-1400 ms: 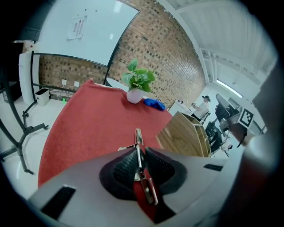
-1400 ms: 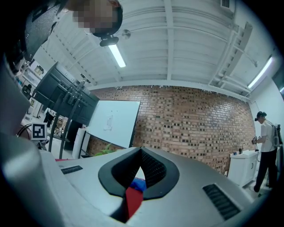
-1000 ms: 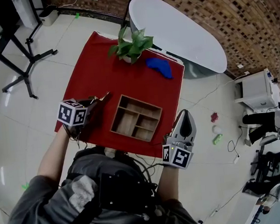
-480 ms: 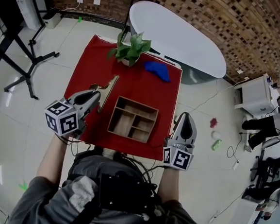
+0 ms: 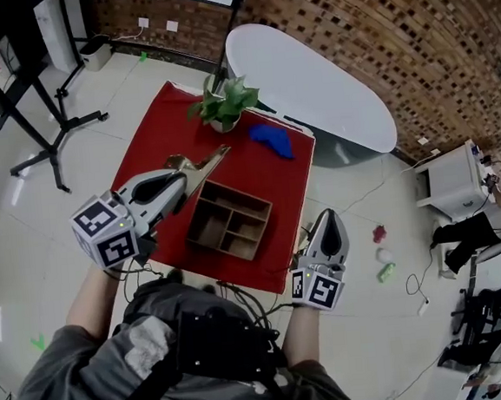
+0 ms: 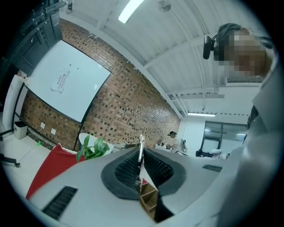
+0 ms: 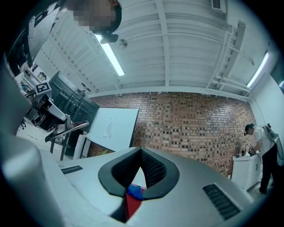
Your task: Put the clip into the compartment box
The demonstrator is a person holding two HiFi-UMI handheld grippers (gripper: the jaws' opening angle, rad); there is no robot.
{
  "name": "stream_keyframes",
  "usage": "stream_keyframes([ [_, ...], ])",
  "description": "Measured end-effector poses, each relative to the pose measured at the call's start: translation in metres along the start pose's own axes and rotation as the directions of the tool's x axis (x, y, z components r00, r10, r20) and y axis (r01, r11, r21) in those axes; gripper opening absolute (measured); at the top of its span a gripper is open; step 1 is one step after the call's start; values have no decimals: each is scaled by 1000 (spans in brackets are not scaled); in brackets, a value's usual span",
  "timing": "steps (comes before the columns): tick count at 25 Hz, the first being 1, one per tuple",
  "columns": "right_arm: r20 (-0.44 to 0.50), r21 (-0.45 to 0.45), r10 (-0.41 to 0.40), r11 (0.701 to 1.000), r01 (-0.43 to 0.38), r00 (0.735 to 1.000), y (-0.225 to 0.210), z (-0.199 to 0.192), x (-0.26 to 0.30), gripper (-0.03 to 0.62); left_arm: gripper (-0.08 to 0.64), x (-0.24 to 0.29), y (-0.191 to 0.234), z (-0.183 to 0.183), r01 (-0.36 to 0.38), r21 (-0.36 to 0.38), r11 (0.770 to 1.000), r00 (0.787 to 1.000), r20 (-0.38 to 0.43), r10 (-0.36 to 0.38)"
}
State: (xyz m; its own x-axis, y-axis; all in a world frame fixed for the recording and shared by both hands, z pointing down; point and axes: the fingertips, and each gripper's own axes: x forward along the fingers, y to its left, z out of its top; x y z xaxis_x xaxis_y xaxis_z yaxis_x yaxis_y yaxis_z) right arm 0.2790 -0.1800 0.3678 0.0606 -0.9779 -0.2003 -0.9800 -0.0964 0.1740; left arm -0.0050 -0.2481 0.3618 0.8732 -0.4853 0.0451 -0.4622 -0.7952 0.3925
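Left gripper (image 5: 182, 180) jaws were pinched on the clip (image 5: 202, 164), with its thin metal edge sticking out past the tips. Clip was held in the air over the red table (image 5: 153, 133), by the far-left corner of the compartment box (image 5: 229, 220). Right gripper (image 5: 328, 218) jaws were together with nothing between them, off the table's near-right edge.

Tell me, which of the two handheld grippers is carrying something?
The left gripper, at the head view's left: its jaws pinch the thin metal clip. The right gripper has its jaws together with nothing between them.
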Motion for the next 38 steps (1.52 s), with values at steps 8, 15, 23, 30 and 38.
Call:
stream_keyframes([
  [8,0,3,-6,1000,6,1000,-15,2,-26,-2,49,-6,-47,14,50,27,998,998,47,-51],
  [15,-13,-10,17,1000,-17,1000,-16,3,-28,-2,49,-2,-67,15,89,40,995,995,43,-91],
  [23,-9,-6,1,1000,-1,1000,-20,3,-35,-2,49,5,-79,12,116,35,993,991,56,-118],
  [30,32,-5,-12,1000,13,999,-24,27,-38,-2,49,7,-78,6,101,97,990,992,65,-108],
  [38,13,-25,33,999,-33,999,-14,18,-42,-2,49,24,-40,-55,-15,129,991,998,68,6],
])
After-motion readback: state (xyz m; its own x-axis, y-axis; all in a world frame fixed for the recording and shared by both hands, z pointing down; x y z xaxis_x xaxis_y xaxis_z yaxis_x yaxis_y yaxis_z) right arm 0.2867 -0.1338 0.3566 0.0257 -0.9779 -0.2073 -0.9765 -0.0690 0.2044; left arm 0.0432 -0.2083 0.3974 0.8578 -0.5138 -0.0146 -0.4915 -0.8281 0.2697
